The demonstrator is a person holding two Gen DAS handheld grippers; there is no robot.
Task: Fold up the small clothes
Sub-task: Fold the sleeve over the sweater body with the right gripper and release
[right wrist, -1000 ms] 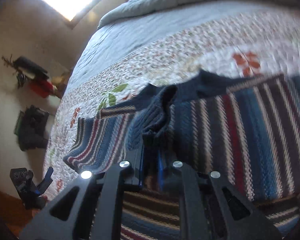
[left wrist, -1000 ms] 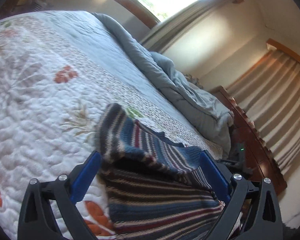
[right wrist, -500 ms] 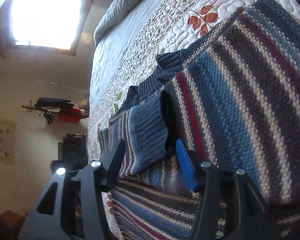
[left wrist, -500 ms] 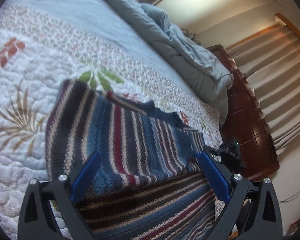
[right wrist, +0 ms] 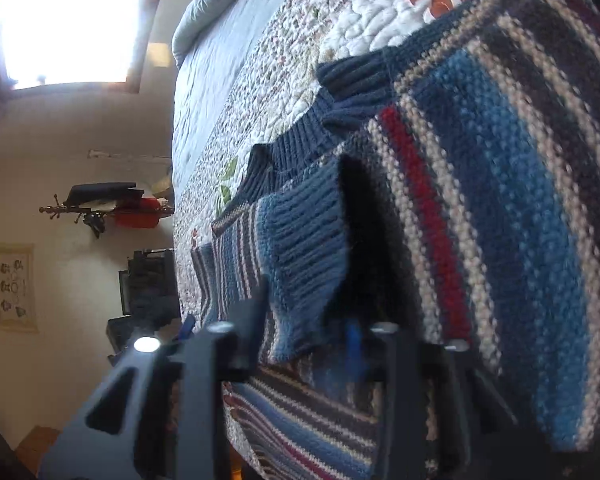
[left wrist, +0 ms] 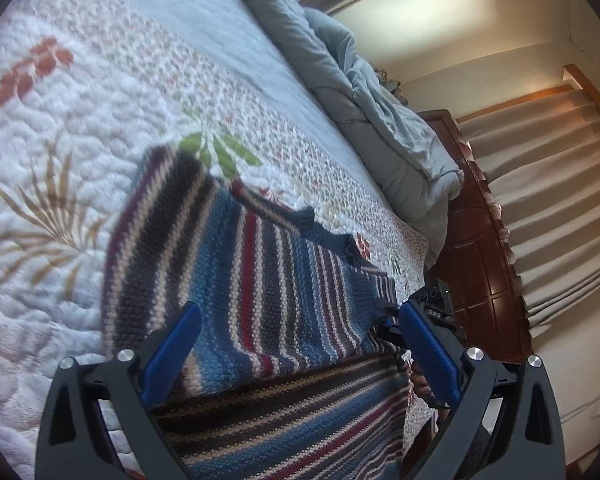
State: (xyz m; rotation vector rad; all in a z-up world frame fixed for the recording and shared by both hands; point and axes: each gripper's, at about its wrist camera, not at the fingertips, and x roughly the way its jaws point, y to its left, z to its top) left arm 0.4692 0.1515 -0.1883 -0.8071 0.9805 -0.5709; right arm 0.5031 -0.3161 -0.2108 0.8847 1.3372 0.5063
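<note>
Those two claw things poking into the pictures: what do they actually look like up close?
Each is a black plastic frame with triangular cut-outs and shiny silver bolt heads. The left gripper has two long, flat, bright blue fingers. The right gripper is blurred and mostly dark, with only slivers of the same blue showing. No cables, sleeves or lettering are visible.

**Two wrist views, low over the bed**

Left wrist camera skims the striped sweater (left wrist: pixel 260 280) toward the curtains (left wrist: pixel 540 200). Right wrist camera sits closer, rolled sideways, facing the window (right wrist: pixel 60 20). Both share sweater and quilt (left wrist: pixel 80 120).
</note>
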